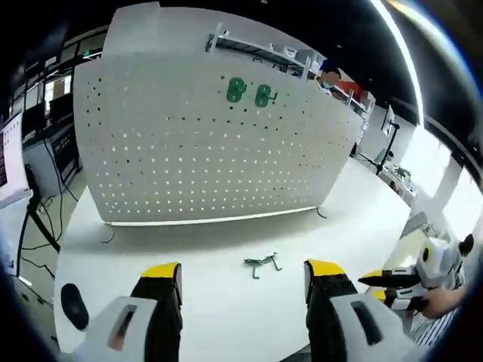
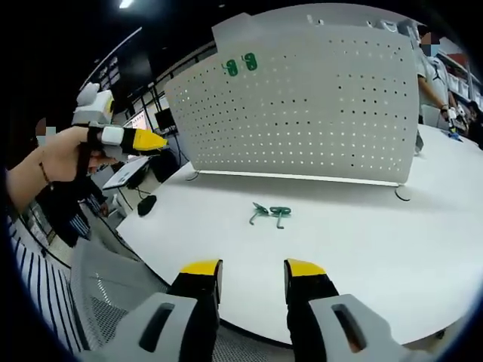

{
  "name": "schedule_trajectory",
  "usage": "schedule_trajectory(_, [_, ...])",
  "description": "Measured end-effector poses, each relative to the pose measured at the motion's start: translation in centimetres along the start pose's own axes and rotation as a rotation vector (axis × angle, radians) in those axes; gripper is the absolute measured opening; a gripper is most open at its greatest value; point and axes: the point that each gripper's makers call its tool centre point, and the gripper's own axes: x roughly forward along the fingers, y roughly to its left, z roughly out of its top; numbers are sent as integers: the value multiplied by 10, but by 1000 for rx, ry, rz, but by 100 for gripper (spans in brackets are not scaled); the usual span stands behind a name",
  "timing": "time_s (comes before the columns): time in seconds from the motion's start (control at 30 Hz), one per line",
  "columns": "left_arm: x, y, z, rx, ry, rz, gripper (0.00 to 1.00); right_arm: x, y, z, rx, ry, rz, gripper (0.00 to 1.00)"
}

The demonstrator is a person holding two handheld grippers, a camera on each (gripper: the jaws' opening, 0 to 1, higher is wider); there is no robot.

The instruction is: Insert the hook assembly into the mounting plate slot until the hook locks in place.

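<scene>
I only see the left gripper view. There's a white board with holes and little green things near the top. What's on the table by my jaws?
Observer: Green hooks lie loose on the white table, before the pegboard.
Operator: Who holds my gripper?
Observer: A bare hand grips the left gripper; a striped sleeve shows below.
Operator: Anything under the table edge?
Observer: A grey mesh chair back sits there.

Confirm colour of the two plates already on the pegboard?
Green plates, on the white pegboard; clearest in the left gripper view.
</scene>
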Motion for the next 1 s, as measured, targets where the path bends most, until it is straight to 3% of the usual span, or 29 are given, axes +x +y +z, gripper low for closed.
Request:
schedule_trajectory(0.23, [-7,-10,-33,-66,44,-71,74,2,2,-4,-14,13,2,30])
schedule_trajectory(0.43, [-11,-14,-65,-33,129,-92,74,2,2,-5,-12,11,3,30])
schedule_trajectory(0.57, [-13,-26,-77,-83,157,-138,75,4,3,-6,-13,15,4,30])
schedule_trajectory(0.7, [-9,-29,-91,-58,195,-148,76,4,2,-8,-11,19,3,30])
schedule_trajectory(0.83, [-3,-31,-96,-49,214,-164,75,3,0,-5,2,4,-4,30])
schedule_trajectory(1.0, [12,-22,-87,56,192,-148,73,3,-4,-4,22,-4,-14,30])
